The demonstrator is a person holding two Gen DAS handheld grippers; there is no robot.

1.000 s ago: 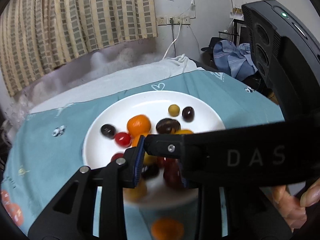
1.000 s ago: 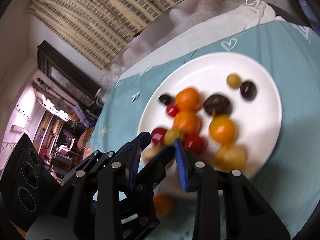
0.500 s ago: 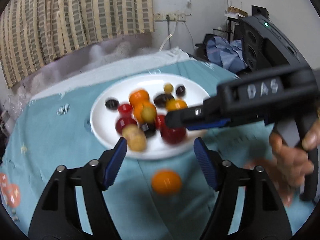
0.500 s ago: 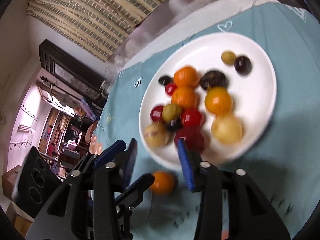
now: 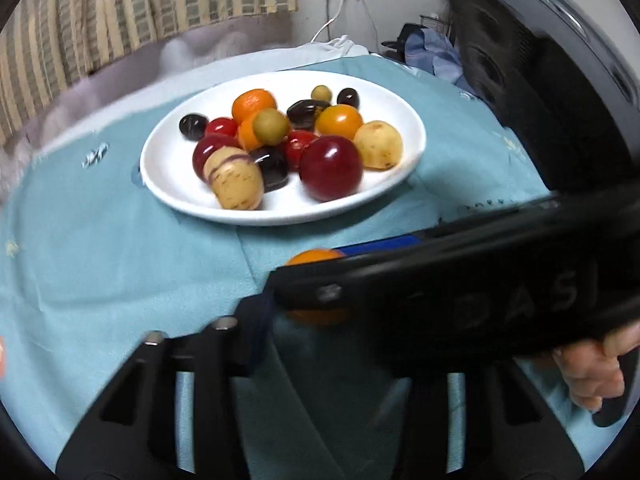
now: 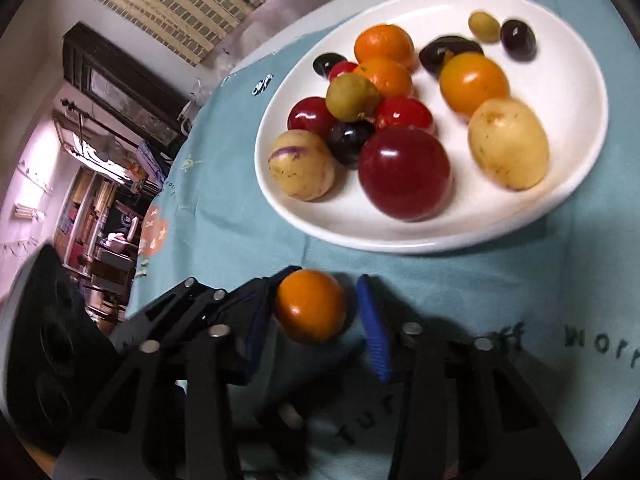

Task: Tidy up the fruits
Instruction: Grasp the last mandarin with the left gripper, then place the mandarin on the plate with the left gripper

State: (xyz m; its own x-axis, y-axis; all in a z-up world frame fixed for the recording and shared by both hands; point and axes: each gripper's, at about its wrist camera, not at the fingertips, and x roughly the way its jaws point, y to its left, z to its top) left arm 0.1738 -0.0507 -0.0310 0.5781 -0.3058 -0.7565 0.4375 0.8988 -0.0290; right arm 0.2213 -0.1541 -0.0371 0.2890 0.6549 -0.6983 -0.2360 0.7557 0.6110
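Teal tablecloth (image 6: pixel 224 216), white fruit plate (image 6: pixel 576 48), stray orange fruit (image 6: pixel 310 306)

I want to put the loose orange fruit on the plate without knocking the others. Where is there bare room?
On the white plate, bare patches lie along the far-right rim beyond the dark grape, and at the near rim in front of the big red fruit. The middle cluster around the green fruit is crowded.
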